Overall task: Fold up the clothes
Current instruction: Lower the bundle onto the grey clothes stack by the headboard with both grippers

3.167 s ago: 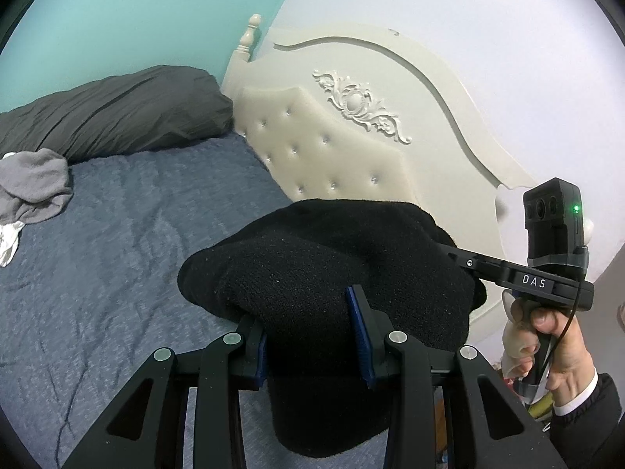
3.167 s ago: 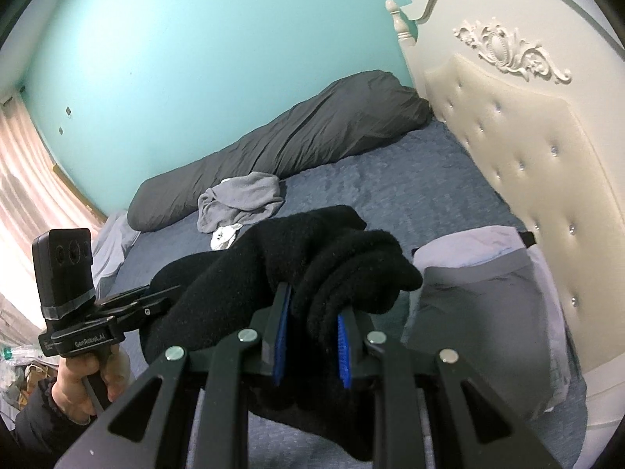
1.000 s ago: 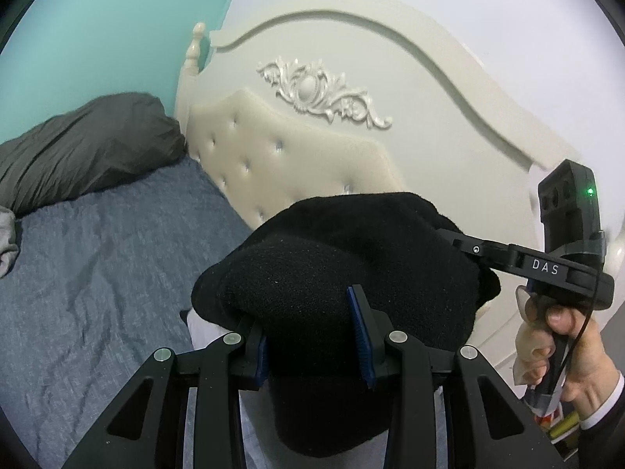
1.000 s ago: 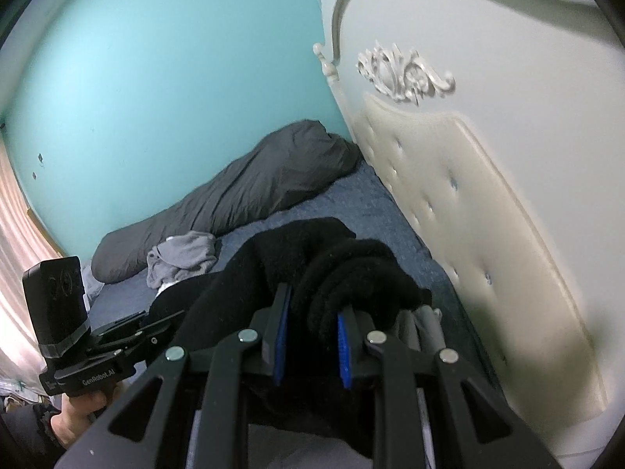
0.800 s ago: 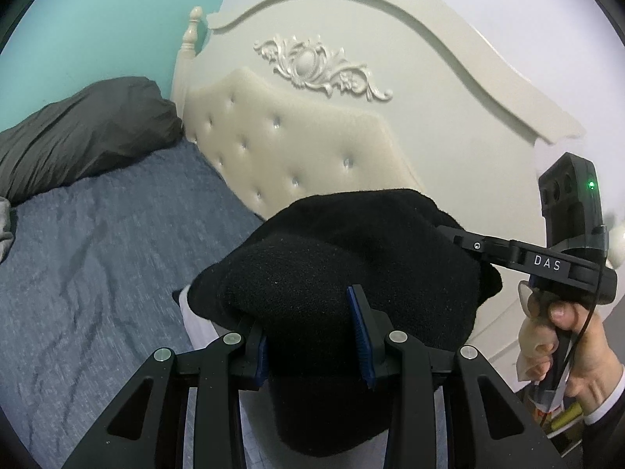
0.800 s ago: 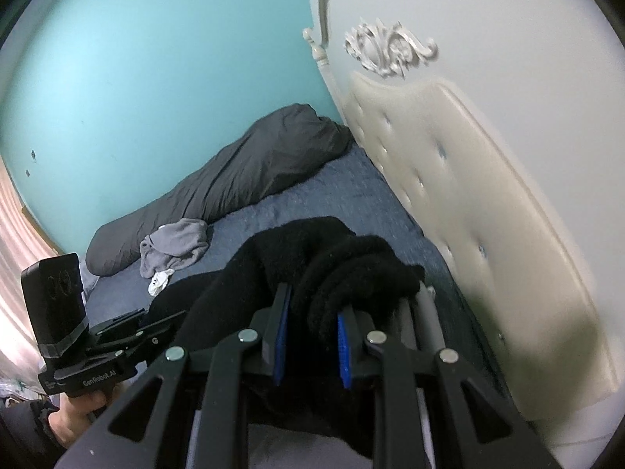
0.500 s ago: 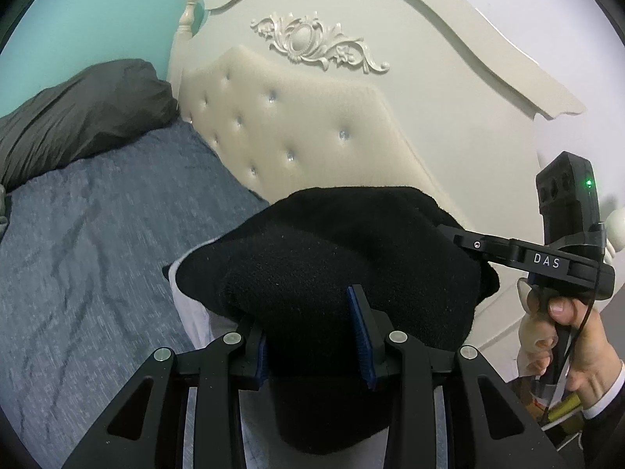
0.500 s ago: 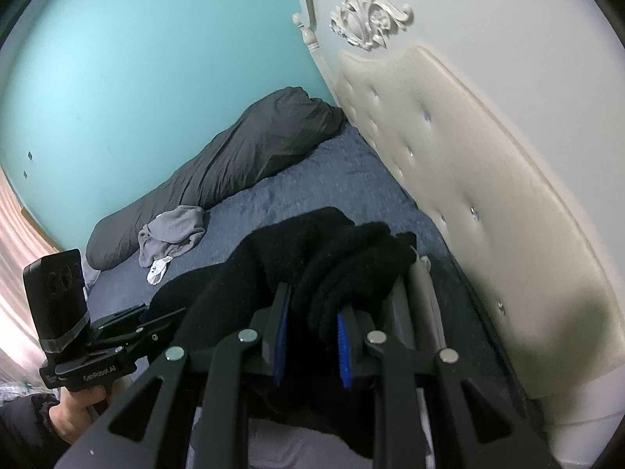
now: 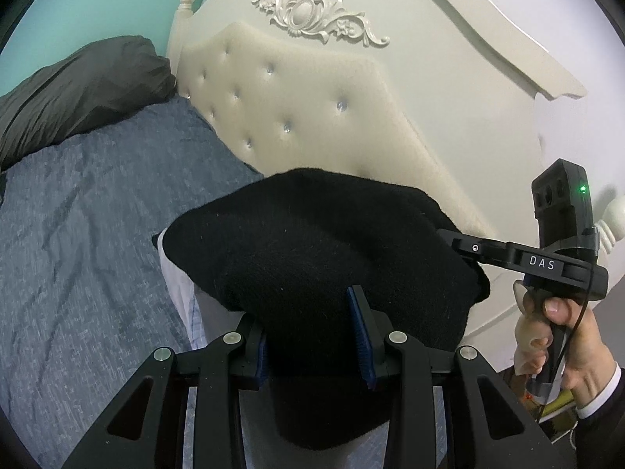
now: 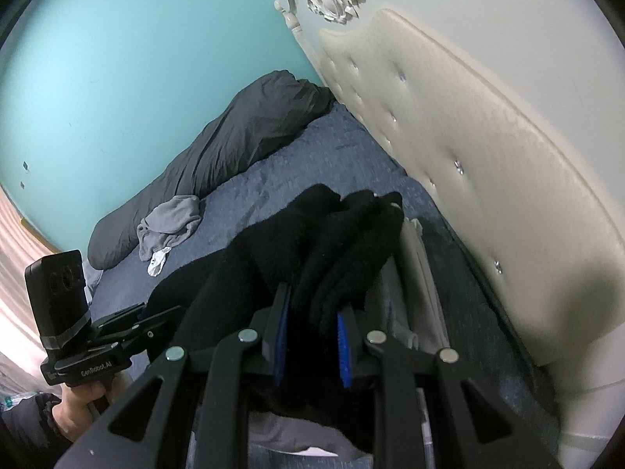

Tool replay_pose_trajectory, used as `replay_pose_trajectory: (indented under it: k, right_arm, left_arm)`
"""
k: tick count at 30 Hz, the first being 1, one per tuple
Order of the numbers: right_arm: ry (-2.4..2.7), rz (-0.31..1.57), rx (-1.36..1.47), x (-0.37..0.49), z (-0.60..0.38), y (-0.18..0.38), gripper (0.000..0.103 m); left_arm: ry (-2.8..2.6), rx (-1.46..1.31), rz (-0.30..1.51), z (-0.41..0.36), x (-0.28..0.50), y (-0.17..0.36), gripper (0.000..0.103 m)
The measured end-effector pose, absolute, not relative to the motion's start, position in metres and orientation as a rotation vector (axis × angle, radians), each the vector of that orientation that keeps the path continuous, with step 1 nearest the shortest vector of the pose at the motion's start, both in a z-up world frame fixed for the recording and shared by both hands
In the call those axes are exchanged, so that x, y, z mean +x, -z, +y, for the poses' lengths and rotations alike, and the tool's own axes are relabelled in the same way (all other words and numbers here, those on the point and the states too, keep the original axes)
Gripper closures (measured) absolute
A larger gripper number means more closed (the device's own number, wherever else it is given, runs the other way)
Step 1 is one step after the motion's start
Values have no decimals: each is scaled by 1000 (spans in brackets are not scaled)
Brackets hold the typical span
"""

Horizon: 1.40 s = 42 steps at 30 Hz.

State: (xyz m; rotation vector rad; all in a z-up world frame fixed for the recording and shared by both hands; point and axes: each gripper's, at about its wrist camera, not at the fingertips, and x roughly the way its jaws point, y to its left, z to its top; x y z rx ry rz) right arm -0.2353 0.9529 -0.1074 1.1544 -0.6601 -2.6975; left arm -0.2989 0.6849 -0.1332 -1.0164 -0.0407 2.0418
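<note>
Left wrist view: one black garment (image 9: 312, 242), pinched by left gripper (image 9: 314, 346) jaws.
Right gripper (image 10: 310, 340): jaws pinched the same garment.
Grey piles: two.

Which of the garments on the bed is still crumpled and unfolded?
The grey garment lying bunched beside the dark pillow, by the teal wall. The black sweater is held in both grippers above the flat folded pile near the headboard.

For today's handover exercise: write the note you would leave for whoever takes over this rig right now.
Left gripper: shut on the black garment.
Right gripper: shut on the same garment's other end.
The garment hangs folded between both, above a folded grey and pale stack beside the headboard.
Done: black garment folded, carried over.
Left: lower it onto the stack, release; crumpled grey clothes by the dark duvet wait unfolded.
</note>
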Motion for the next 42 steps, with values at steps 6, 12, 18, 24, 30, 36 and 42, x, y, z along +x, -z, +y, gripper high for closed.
replay_pose_trajectory:
  k: [6, 12, 18, 24, 30, 36, 42]
  right_arm:
    - [2695, -676, 1189, -231, 957, 119, 83]
    - [2693, -701, 1206, -228, 961, 132, 83]
    - [2687, -713, 1246, -223, 964, 148, 83]
    - [2673, -755, 1273, -223, 969, 159, 83]
    - [2674, -778, 1325, -224, 972, 168, 83]
    - [2695, -777, 1337, -220, 971, 170, 81]
    - [2705, -830, 1322, -216, 972, 168, 77]
  left_arm:
    - [-2016, -1052, -40, 686, -295, 145, 65]
    - [-1991, -1092, -56, 684, -293, 152, 65]
    - [-1949, -1138, -47, 684, -294, 156, 65]
    - [-1895, -1181, -113, 668, -296, 153, 64]
    - [-1948, -1142, -146, 646, -289, 144, 65]
    - [-1983, -1146, -219, 628, -295, 148, 65]
    - [-1908, -1167, -241, 631, -281, 160, 65]
